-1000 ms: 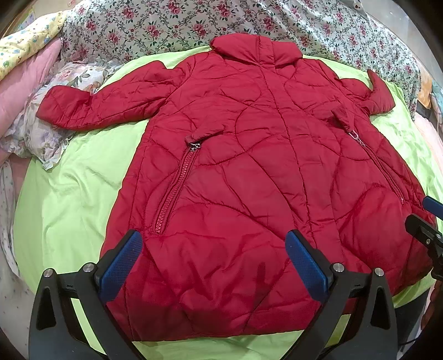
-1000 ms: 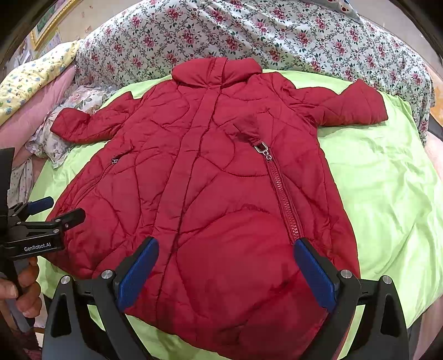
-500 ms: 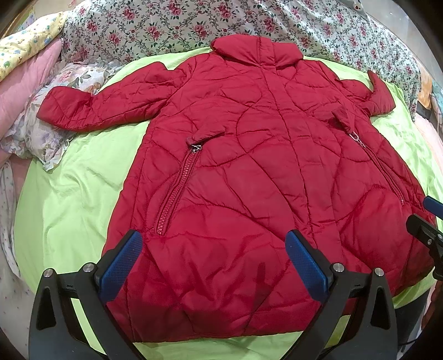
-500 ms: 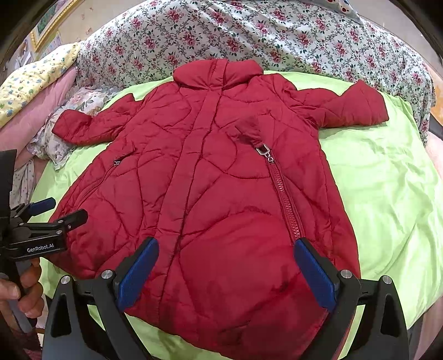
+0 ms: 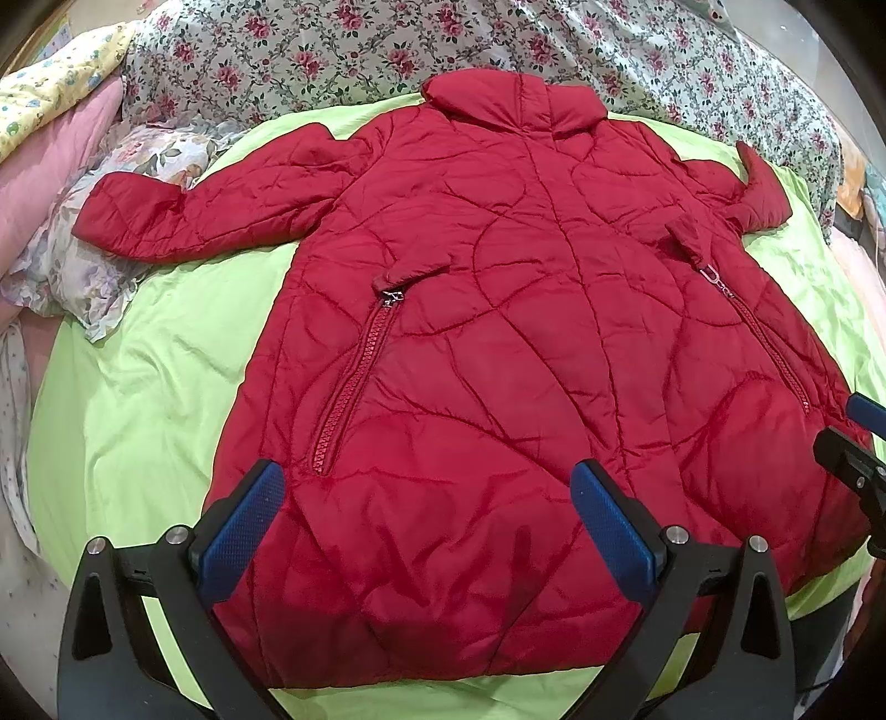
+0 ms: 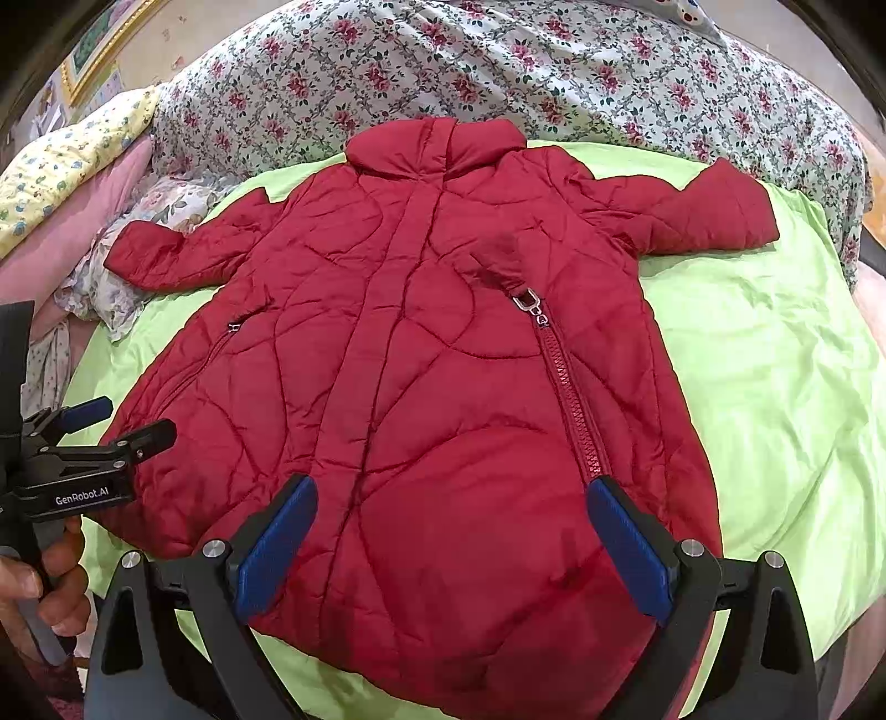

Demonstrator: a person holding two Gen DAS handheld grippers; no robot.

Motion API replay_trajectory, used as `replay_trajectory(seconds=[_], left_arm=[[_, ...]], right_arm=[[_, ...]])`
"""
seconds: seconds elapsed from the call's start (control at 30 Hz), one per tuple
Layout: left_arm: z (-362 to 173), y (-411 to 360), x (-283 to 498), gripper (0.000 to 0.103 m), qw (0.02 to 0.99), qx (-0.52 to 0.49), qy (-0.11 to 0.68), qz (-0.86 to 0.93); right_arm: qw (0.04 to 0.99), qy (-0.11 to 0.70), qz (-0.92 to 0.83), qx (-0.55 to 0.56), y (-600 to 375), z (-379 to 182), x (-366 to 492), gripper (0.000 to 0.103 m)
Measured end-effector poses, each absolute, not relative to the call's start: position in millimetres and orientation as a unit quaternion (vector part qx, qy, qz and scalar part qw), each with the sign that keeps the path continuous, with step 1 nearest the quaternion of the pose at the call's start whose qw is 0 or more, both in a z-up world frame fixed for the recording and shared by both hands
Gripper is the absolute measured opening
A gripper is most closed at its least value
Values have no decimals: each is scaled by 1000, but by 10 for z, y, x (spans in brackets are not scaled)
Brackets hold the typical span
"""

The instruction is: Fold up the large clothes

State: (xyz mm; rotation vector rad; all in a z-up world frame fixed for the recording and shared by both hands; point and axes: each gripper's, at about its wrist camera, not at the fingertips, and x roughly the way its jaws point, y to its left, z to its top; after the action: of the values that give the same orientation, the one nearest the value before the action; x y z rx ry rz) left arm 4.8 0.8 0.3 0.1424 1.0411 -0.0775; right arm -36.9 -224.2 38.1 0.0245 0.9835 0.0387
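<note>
A red quilted jacket lies spread flat on a lime-green sheet, collar at the far end, both sleeves stretched outward and two pocket zippers showing. My left gripper hovers open over the hem's left part, nothing between its blue pads. My right gripper hangs open above the hem's right part, also empty. In the right wrist view the left gripper appears at the left edge, held by a hand. The right gripper's tip shows at the right edge of the left wrist view.
A floral quilt is bunched behind the collar. Pink and yellow bedding and a pale floral cloth lie at the left, under the left sleeve's cuff. Bare green sheet stretches on both sides of the jacket.
Both grippers have stayed nearly still and open. The jacket has not moved.
</note>
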Motion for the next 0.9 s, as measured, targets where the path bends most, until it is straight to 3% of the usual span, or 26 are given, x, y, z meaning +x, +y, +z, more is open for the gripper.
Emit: replay_trajectory(seconds=[0.9], left_arm=[[23,101,559,103,873,32,484,-49]], right_arm=[[889,453,-45,55,-3079,665,313,99]])
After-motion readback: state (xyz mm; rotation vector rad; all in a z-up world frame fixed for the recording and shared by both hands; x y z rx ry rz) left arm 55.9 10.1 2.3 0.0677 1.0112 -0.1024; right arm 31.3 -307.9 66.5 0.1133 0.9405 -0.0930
